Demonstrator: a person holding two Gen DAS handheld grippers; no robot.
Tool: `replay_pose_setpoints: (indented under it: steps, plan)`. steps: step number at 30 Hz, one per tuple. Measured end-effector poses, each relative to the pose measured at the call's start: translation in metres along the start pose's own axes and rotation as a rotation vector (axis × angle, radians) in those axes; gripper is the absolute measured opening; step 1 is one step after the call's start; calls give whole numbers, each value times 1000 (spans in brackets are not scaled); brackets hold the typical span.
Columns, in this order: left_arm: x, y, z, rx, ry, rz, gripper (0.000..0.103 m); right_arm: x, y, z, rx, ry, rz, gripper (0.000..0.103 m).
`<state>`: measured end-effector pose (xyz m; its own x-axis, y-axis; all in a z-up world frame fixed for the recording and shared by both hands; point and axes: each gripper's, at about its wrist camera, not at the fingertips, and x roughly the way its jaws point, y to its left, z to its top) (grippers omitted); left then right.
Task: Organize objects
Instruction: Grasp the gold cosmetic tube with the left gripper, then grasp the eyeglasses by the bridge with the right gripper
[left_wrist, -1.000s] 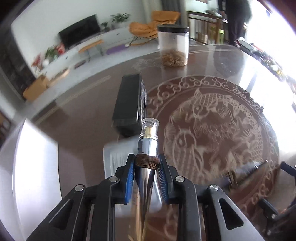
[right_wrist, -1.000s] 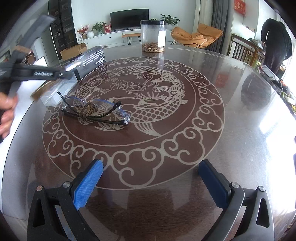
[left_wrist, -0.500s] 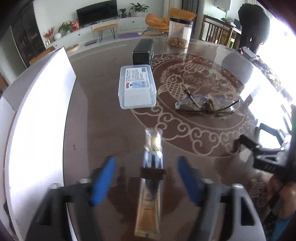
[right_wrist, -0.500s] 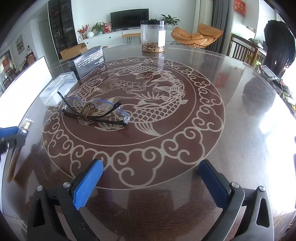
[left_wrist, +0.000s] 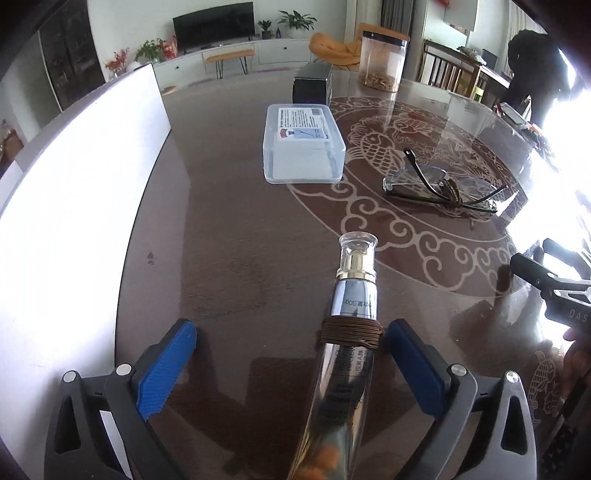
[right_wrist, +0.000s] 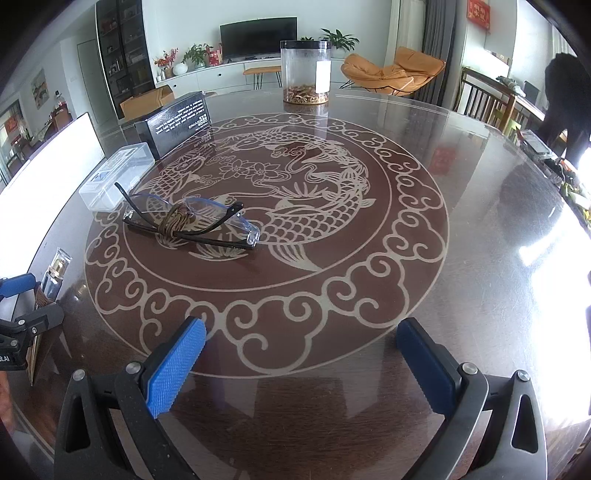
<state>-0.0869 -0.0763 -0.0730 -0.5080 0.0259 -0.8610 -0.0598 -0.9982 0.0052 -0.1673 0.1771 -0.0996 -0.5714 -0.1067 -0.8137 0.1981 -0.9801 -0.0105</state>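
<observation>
Lying flat near bench (left_wrist: 229, 229) edge, cosmetic tube (left_wrist: 341, 354) sits between spread fingers of left gripper (left_wrist: 291, 354), ungripped. Right gripper (right_wrist: 301, 350) gapes wide, holding nothing; glasses (right_wrist: 192, 223) lie beyond it.

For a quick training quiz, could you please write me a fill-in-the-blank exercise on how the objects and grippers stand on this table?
1. The left gripper is ____, and the cosmetic tube lies between its fingers.
2. A brown ____ is wound around the tube's middle.
3. The folded glasses lie on the table's ____ pattern.
4. The clear plastic box lies between the tube and the ____ box.

Missing words: open; cord; fish; black
</observation>
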Motion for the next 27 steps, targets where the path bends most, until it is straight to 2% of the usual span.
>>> replay_pose_setpoints:
  steps: [3, 8, 14, 19, 24, 27]
  plan:
    - [-3, 2, -6, 1, -46, 0, 103, 0, 0, 0, 0, 0, 0, 103]
    - [-3, 3, -8, -2, -49, 1, 103, 0, 0, 0, 0, -1, 4, 103]
    - [2, -5, -6, -2, -50, 1, 103, -9, 3, -1, -26, -47, 91, 103]
    - [5, -4, -2, -2, -52, 0, 103, -16, -6, 7, -39, -60, 213, 103]
    - [6, -4, -3, -2, -52, 0, 103, -17, -22, 33, -98, -21, 296, 103]
    - [6, -4, -3, -1, -52, 0, 103, -12, -13, 47, -166, 12, 309, 103]
